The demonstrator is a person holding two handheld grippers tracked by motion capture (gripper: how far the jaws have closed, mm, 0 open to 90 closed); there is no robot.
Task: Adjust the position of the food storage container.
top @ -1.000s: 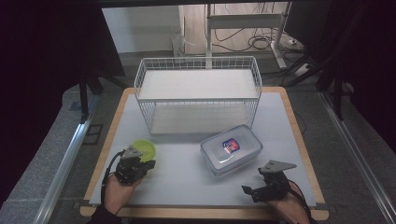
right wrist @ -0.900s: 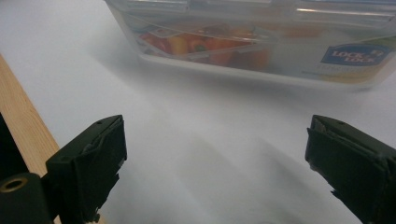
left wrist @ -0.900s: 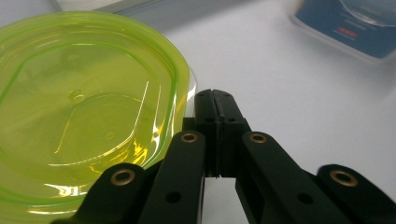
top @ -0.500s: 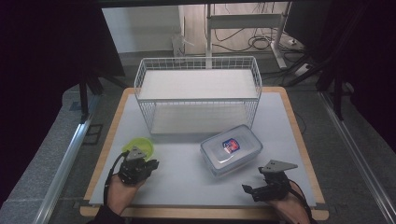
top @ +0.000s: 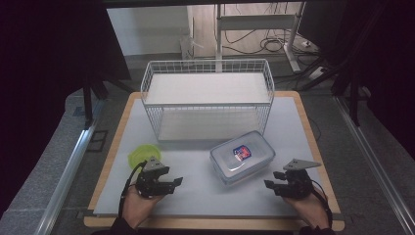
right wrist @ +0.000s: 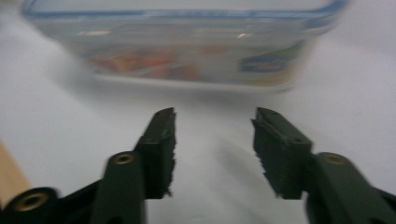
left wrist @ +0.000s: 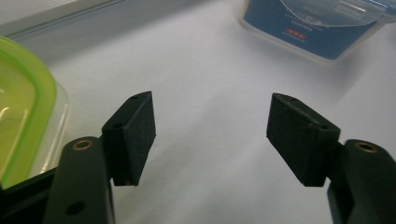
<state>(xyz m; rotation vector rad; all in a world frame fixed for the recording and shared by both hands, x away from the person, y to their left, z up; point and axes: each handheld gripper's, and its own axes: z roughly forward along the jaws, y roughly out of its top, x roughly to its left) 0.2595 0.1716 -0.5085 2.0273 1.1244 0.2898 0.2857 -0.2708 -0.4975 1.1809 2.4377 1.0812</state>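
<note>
- Left gripper [top: 177, 181]: fingers [left wrist: 133, 133] just opened, spread, nothing between; green lid [top: 140, 156] just beside it on the worktop [top: 195, 200].
- Right gripper [top: 270, 180]: fingers [right wrist: 161, 144] just narrowed, apart, empty, facing the box [top: 242, 157] nearby.

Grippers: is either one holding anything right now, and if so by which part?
Nothing is held. The left gripper has empty jaws, just been opening, beside the green-lidded container. The right gripper, jaws just closing on nothing, faces the clear lidded box.
</note>
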